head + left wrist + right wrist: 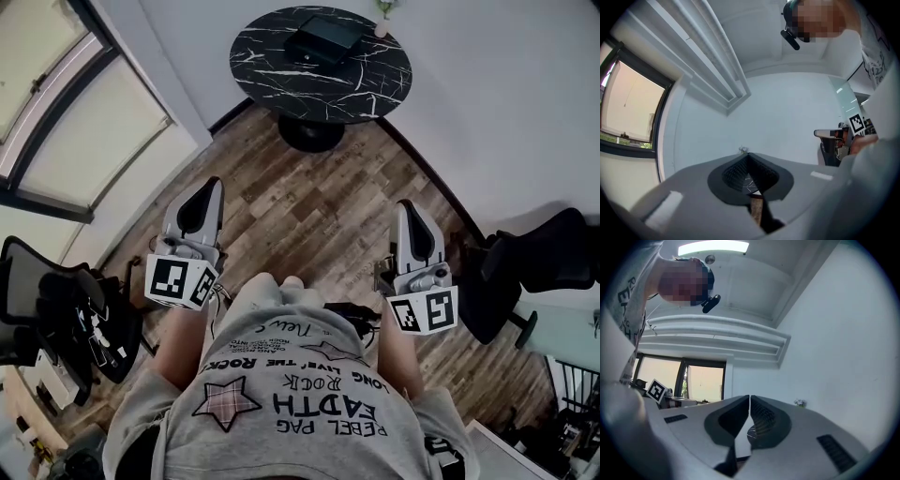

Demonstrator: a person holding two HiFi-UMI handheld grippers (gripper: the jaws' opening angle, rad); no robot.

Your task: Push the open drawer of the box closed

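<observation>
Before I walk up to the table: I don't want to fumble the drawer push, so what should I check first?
1. Left gripper fingers together, empty: ok.
2. Right gripper fingers together, empty: ok.
3. Box on the round table: ok.
4. Drawer open and facing you: cannot tell, too small in the head view.
5. Grippers within reach of the box: not ok, both well short of the table.

The floor (319,202) is brown wood plank with visible grain. The round table (272,70) has a faintly glossy black, marble-look top with white veins. The left gripper (210,183) and right gripper (404,206) have smooth matt grey plastic shells. Their pads (764,418) are black and finely ribbed. The shirt (291,394) is soft grey cloth.
</observation>
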